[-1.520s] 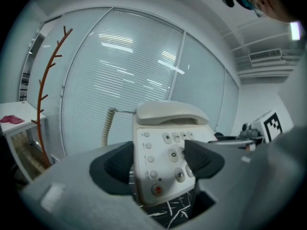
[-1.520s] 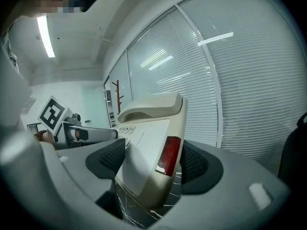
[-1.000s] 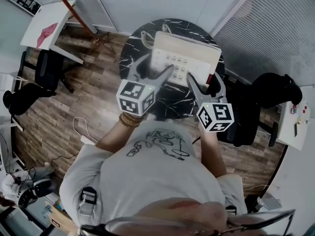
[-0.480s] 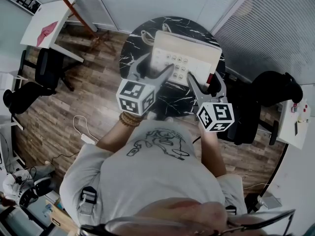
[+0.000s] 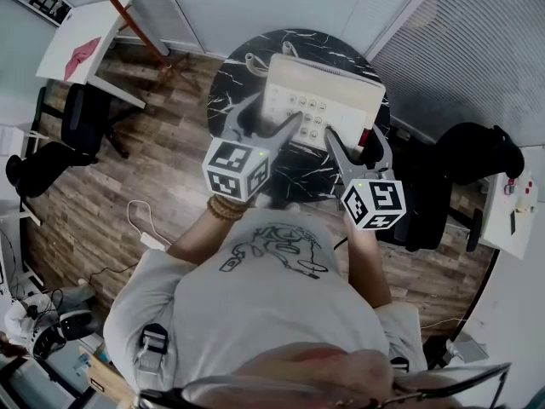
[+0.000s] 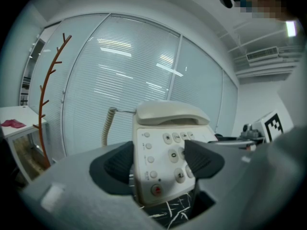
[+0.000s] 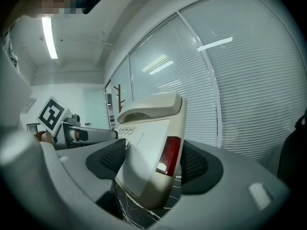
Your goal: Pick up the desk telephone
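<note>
Both jaw pairs pinched on cream plastic desk telephone point(image 5: 322, 90), left gripper point(image 6: 158, 161) across keypad corner, right gripper point(image 7: 154, 159) across red-lamp corner, round black marble-veined table point(image 5: 228, 82) beneath.

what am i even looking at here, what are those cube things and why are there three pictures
A person wears a head camera and holds a two-jaw gripper in each hand; the marker cubes are part of those grippers. The top-down picture is the head view; the other two look along each gripper's jaws. A cream desk telephone sits on a round black marble table. The left gripper has its jaws clamped on the phone's keypad corner, and the right gripper on the other near corner.
</note>
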Action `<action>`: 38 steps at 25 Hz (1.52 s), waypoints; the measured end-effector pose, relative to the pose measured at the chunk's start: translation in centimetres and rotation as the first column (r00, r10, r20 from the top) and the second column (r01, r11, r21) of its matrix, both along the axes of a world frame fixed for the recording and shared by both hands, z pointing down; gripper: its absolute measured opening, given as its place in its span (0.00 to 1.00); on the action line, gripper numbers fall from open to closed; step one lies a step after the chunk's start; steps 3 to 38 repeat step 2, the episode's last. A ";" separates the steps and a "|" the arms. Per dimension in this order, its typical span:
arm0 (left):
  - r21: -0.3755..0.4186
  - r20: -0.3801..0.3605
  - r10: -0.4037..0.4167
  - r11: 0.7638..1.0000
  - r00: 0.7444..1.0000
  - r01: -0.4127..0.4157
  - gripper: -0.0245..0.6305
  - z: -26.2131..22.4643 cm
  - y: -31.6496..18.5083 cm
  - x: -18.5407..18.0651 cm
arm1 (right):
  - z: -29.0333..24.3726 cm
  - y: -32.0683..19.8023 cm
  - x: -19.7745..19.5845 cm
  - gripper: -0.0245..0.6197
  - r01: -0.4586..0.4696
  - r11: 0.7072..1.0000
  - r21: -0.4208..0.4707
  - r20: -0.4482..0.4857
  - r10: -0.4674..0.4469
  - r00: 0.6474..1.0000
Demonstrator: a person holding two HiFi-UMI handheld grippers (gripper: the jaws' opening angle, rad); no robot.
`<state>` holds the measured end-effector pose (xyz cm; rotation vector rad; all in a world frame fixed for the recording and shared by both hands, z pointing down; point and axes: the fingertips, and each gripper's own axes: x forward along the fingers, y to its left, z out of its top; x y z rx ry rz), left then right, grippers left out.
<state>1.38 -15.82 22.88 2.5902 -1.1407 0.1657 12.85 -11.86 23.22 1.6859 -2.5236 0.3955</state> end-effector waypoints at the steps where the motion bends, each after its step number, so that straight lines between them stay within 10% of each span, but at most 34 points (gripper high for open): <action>1: 0.001 -0.001 0.000 1.000 1.000 0.000 0.55 0.0 0.1 0.0 | 0.0 0.1 0.0 0.58 -0.001 1.000 0.000 0.000 0.001 1.000; 38: 0.001 -0.001 -0.001 1.000 1.000 0.001 0.55 0.0 0.2 0.0 | -0.1 0.2 0.0 0.58 -0.001 1.000 0.001 0.000 0.001 1.000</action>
